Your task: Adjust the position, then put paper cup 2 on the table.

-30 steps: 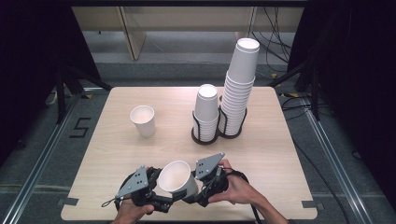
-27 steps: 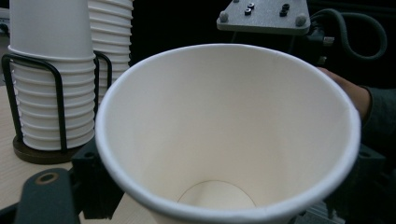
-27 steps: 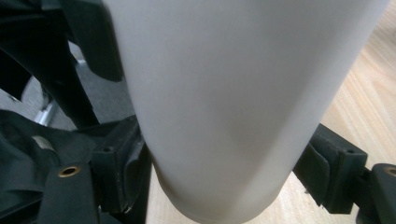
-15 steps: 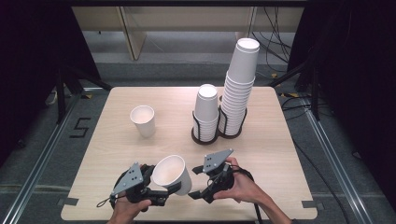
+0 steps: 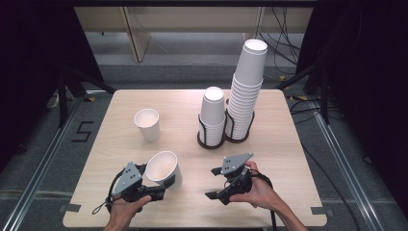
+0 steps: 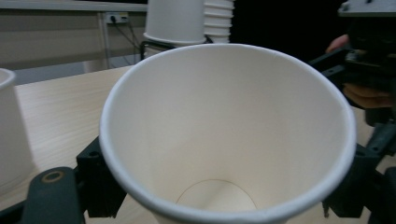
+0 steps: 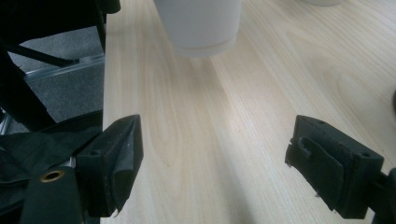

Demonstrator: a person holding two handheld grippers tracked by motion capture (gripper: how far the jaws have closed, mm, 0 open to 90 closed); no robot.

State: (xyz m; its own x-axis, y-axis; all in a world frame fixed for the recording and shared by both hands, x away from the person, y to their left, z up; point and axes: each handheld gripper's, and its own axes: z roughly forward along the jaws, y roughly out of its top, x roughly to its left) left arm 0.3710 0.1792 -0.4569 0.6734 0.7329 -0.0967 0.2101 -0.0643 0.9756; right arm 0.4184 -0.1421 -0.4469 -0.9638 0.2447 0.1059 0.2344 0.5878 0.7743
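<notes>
A: Where's the paper cup [image 5: 163, 169] just now?

B: In the left gripper [image 5: 161, 188], low over the near part of the tabletop [image 5: 288, 159]. The jaws are clamped on the lower wall, one on each side, as the left gripper view shows with the cup [image 6: 229, 135] between them. It is tilted, not upright: its open mouth leans up and towards the person, its base points down and away.

A: And the right gripper [image 5: 214, 183]?

B: Its jaws stand wide apart with nothing between them. In the right gripper view there is bare wood between the two pads [image 7: 122, 154], and the held cup's base [image 7: 201, 28] lies farther off, ahead of them. It sits just to the right of the cup, apart from it.

A: So what does the next move turn on?

B: I'd judge it's the cup's long axis. It runs at a slant, so the left hand must roll it upright before the base can meet the wood flat. The left hand is the nearer one, since it already has the cup.

A: Where might it go?

B: A single cup [image 5: 147, 124] stands upright farther back on the left, well apart from the held one. The short stack [image 5: 212, 113] and tall stack [image 5: 246, 86] sit in the black holder [image 5: 211, 139] at the back, farther off and more on the right gripper's side
</notes>
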